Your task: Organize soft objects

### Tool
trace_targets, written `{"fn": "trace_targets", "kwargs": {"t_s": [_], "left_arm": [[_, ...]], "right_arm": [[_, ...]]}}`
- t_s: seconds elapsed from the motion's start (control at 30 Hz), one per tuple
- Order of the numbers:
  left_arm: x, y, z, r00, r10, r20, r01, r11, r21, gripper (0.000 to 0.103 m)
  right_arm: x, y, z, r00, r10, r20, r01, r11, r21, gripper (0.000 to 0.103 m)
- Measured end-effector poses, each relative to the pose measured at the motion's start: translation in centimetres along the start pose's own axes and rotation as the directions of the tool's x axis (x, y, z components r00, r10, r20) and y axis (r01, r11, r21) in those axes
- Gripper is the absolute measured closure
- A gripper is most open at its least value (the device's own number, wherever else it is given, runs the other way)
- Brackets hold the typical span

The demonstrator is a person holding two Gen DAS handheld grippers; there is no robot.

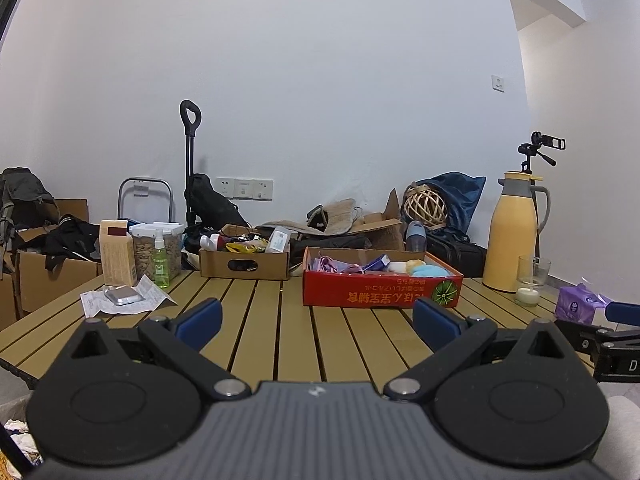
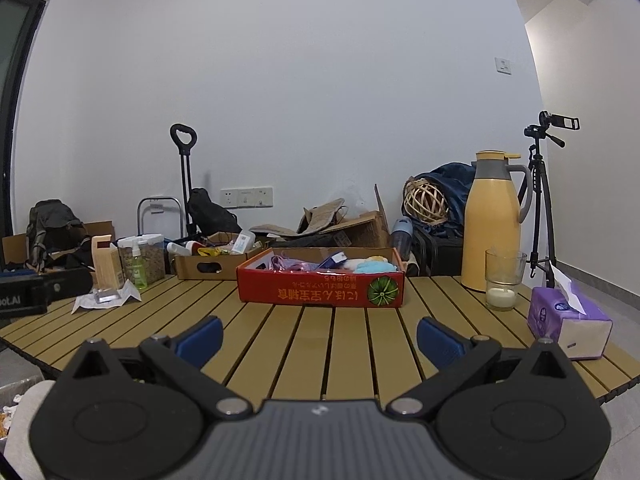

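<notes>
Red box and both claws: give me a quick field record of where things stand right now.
left claw: open, holds nothing, above the table's near edge
right claw: open, holds nothing, above the table's near edge
red box: mid-table, open top, ahead of both claws
box contents: blue fluffy item, purple items, small blue-white carton
tissue pack: purple, on the table's right edge, outside the box
glass: beside the yellow jug
slatted table: bare in front of the box
</notes>
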State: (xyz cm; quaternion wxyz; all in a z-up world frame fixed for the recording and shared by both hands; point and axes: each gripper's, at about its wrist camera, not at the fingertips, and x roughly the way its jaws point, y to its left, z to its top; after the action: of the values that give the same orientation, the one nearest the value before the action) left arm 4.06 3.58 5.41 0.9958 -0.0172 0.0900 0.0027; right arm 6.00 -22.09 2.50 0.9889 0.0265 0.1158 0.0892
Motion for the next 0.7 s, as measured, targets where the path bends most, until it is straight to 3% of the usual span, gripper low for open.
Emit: {"fn": "trace_targets", "kwargs": {"t_s": [0.7], "left_arm": [[-0.05, 0.18, -0.04, 1.0, -0.011, 0.0, 0.011, 1.0, 0.004, 0.0]], "right_arm": [[-0.05, -0.05, 0.07, 1.0, 0.009, 0.002, -0.009, 1.0, 0.008, 0.0]]}}
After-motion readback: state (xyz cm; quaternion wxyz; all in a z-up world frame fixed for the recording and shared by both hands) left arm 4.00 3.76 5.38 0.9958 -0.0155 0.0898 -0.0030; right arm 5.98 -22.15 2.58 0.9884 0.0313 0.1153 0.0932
